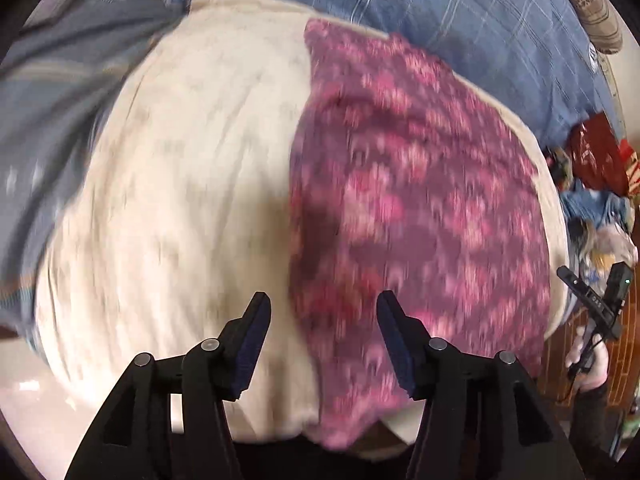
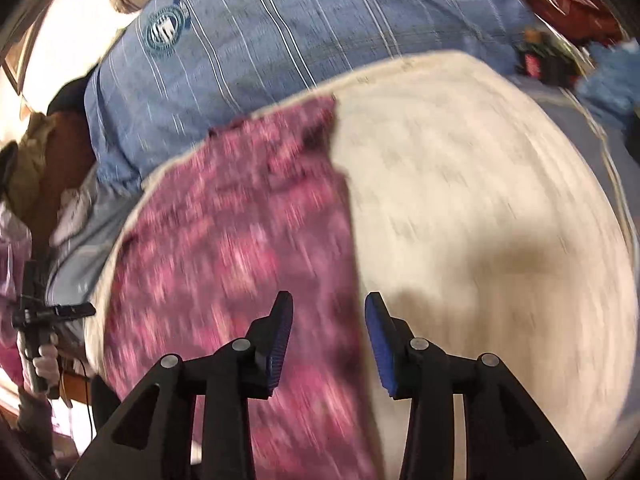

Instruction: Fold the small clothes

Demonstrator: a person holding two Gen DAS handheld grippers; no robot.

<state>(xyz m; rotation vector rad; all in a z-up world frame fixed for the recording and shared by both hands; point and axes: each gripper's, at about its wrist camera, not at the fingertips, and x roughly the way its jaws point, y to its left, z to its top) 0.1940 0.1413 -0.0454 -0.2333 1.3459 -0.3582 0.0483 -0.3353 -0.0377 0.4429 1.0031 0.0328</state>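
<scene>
A pink and purple patterned small garment point(image 1: 420, 208) lies flat on a cream cloth-covered surface point(image 1: 192, 184); both views are motion-blurred. My left gripper point(image 1: 324, 308) is open and empty, held above the garment's left edge. In the right wrist view the garment point(image 2: 232, 264) lies left of centre on the cream surface point(image 2: 480, 216). My right gripper point(image 2: 328, 308) is open and empty above the garment's right edge. The right gripper also shows at the right edge of the left wrist view point(image 1: 592, 304), and the left gripper at the left edge of the right wrist view point(image 2: 52, 312).
A blue striped cushion or bedding point(image 2: 304, 32) lies behind the cream surface, also in the left wrist view point(image 1: 460, 12). Grey-blue fabric point(image 1: 44, 120) lies to the left. A red bag and cluttered clothes point(image 1: 596, 184) sit at the far right.
</scene>
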